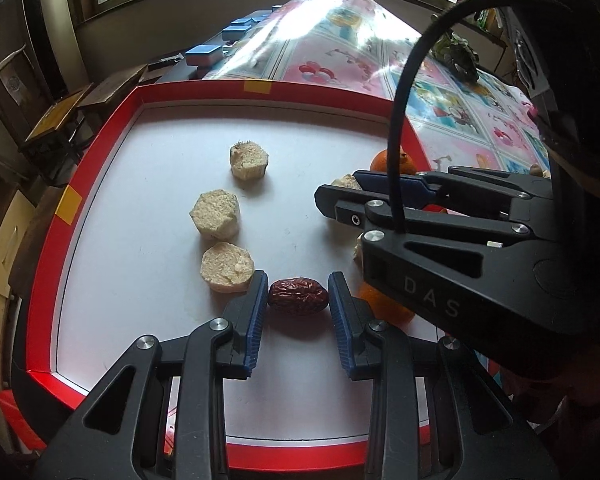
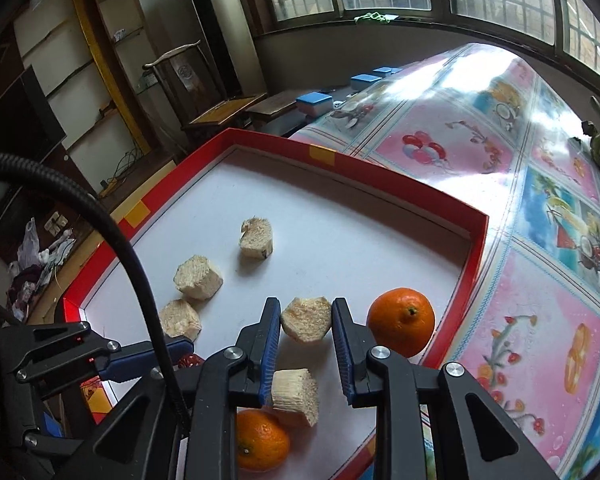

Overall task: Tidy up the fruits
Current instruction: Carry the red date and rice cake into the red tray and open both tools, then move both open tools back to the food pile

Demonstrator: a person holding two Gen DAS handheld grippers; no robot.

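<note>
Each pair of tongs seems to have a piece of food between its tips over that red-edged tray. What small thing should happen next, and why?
Probably carry each piece to its own kind. The left tongs are shut on the red date; the right tongs are shut on a pale cut chunk. Three similar chunks already line up on the tray, so the held chunk likely joins that row, apart from the oranges.

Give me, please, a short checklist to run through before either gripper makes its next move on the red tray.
1. Left gripper holds the red date between its pads: ok.
2. Right gripper grips a pale chunk: ok.
3. Date clear of the nearest chunk: ok.
4. Grippers apart from each other: ok.
5. Oranges inside the tray: ok.
6. Held items lifted off the tray: cannot tell.
</note>
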